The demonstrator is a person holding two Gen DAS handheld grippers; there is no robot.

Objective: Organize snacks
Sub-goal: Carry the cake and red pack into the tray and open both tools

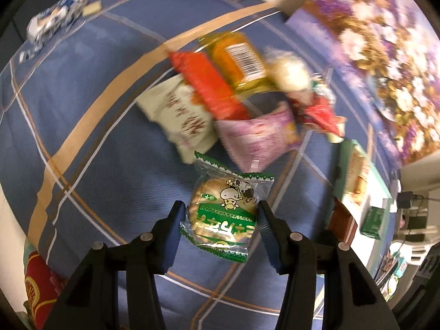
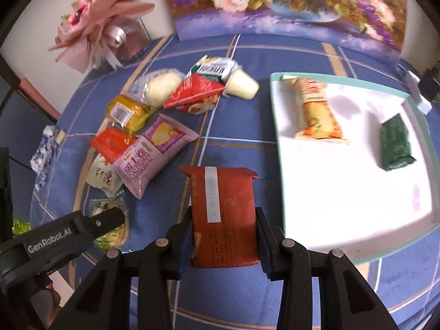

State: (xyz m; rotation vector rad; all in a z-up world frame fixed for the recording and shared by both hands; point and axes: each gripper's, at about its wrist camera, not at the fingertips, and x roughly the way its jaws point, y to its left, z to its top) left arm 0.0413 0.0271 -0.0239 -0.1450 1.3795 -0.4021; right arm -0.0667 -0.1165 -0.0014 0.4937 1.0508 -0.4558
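Note:
My left gripper [image 1: 220, 214] is shut on a green-edged round cracker packet [image 1: 225, 209] and holds it above the blue cloth. My right gripper [image 2: 224, 228] is shut on a dark red snack packet [image 2: 224, 214], just left of the white tray [image 2: 357, 214]. The tray holds an orange-yellow packet [image 2: 316, 110] and a dark green packet [image 2: 396, 143]. A pile of loose snacks lies on the cloth: a purple packet [image 2: 154, 154], an orange packet [image 2: 112, 143], a yellow packet [image 2: 126, 112], a red triangular packet [image 2: 195, 93]. The left gripper's arm [image 2: 68, 233] shows at lower left in the right wrist view.
A flower painting [image 2: 288, 2] leans at the back of the table. A pink bouquet [image 2: 101, 24] stands at the back left. A blue-white wrapper [image 2: 44, 154] lies at the far left edge. The tray also shows at the right in the left wrist view [image 1: 368, 192].

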